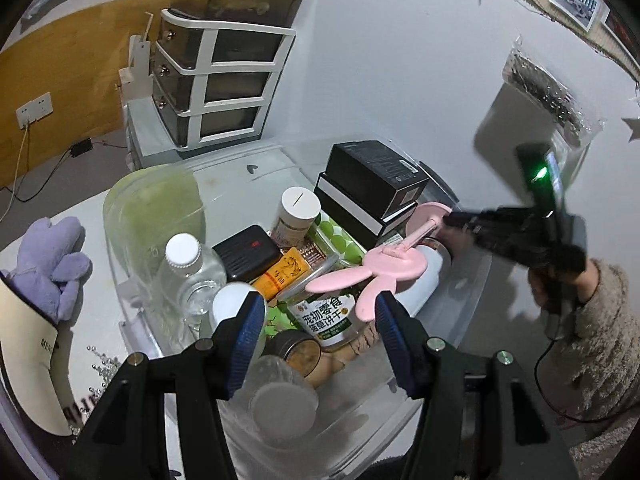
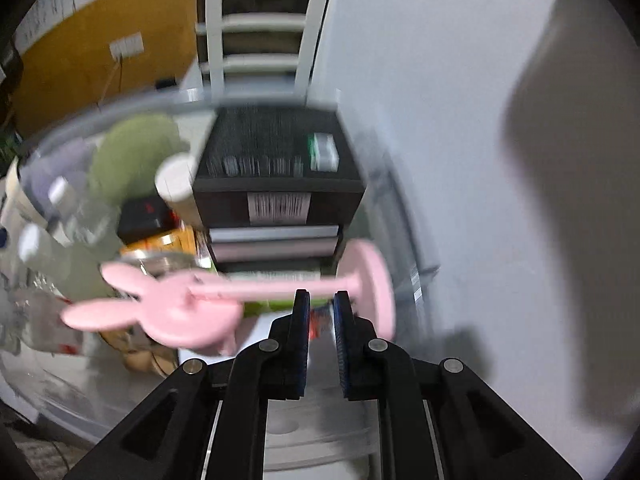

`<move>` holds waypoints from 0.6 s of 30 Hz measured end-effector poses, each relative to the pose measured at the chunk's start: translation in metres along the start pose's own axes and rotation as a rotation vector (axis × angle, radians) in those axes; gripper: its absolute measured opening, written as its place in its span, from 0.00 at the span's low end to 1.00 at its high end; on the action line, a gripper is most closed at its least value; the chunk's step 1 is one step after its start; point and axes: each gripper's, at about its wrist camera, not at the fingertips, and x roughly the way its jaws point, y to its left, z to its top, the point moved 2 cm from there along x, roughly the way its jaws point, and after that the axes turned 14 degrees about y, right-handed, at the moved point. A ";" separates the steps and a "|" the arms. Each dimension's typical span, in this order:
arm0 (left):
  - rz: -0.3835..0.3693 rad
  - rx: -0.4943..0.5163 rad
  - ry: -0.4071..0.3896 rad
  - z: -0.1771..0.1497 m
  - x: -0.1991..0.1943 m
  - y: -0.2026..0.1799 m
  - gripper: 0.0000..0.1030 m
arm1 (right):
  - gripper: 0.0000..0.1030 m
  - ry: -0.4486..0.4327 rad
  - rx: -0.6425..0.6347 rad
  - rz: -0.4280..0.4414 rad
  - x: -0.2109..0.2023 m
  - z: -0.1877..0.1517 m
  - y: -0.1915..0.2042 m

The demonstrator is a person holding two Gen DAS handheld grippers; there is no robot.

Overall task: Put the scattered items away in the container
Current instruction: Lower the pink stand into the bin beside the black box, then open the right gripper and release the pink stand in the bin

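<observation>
A clear plastic container point(image 1: 460, 292) holds several items: black boxes point(image 1: 376, 184), a water bottle point(image 1: 188, 272), a white jar point(image 1: 298, 212) and a labelled tin point(image 1: 324, 316). A pink rabbit-shaped stand point(image 1: 384, 264) lies on top of them; it also shows in the right wrist view point(image 2: 180, 308), blurred. My left gripper point(image 1: 320, 320) is open and empty above the container's near side. My right gripper point(image 2: 322, 312) has a narrow gap between its jaws, holds nothing, and sits just short of the pink stand's round base point(image 2: 376, 288); it shows in the left wrist view point(image 1: 460, 220).
A purple plush toy point(image 1: 52, 260) and a cream cap point(image 1: 28, 352) lie on the table left of the container, with small beads point(image 1: 100, 364). A white drawer unit point(image 1: 216, 80) stands at the back. A white wall is close on the right.
</observation>
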 end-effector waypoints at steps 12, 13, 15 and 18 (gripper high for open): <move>-0.009 -0.003 -0.004 -0.015 -0.006 -0.003 0.56 | 0.11 0.113 -0.008 -0.029 0.039 0.006 -0.001; -0.008 -0.007 -0.004 -0.015 -0.006 -0.002 0.56 | 0.11 0.106 -0.004 -0.016 0.035 0.005 0.000; -0.012 -0.013 -0.003 -0.017 -0.007 -0.001 0.56 | 0.11 0.093 0.000 0.034 0.025 0.001 0.005; -0.017 -0.018 -0.005 -0.018 -0.008 -0.001 0.56 | 0.11 0.102 -0.017 0.132 0.013 -0.003 0.017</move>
